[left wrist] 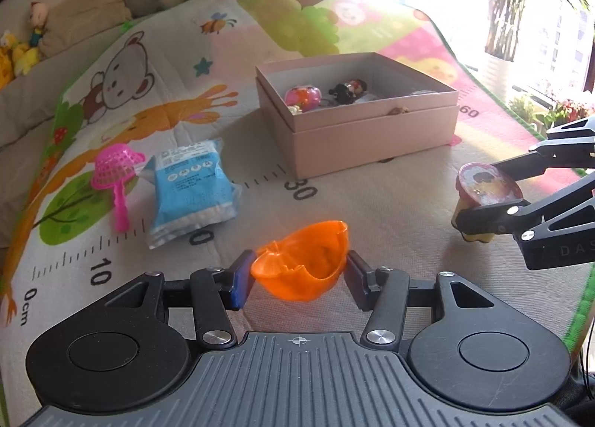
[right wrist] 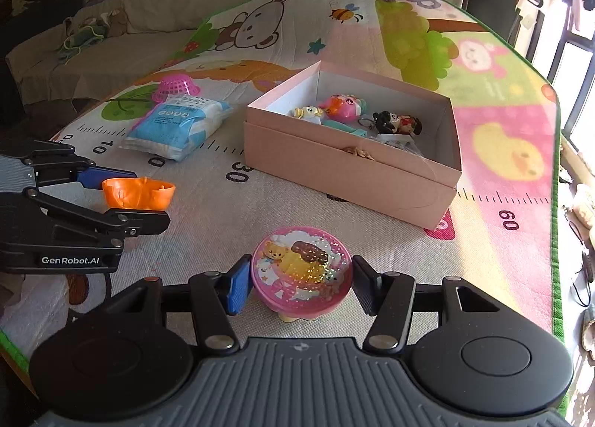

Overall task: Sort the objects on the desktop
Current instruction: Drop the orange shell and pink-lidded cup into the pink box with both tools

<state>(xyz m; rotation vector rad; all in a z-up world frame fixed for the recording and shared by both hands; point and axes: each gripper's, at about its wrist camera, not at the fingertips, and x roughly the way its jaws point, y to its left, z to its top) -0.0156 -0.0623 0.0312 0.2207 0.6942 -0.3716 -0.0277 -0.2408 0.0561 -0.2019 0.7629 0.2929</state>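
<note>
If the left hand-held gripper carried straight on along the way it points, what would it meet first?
Probably bare mat first, since the left hand-held gripper, shut on the orange cup, points downward. Beyond that stretch lies the pink box. Depth is hard to judge through the fisheye.

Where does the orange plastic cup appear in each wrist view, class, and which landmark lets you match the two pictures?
Left wrist view: the orange plastic cup sits at bottom centre, between the fingers of the left hand-held gripper.
Right wrist view: the cup is at the left edge, held in that gripper coming in from the left.
Shared landmark: the pink box of toys, beyond the cup in both.
</note>
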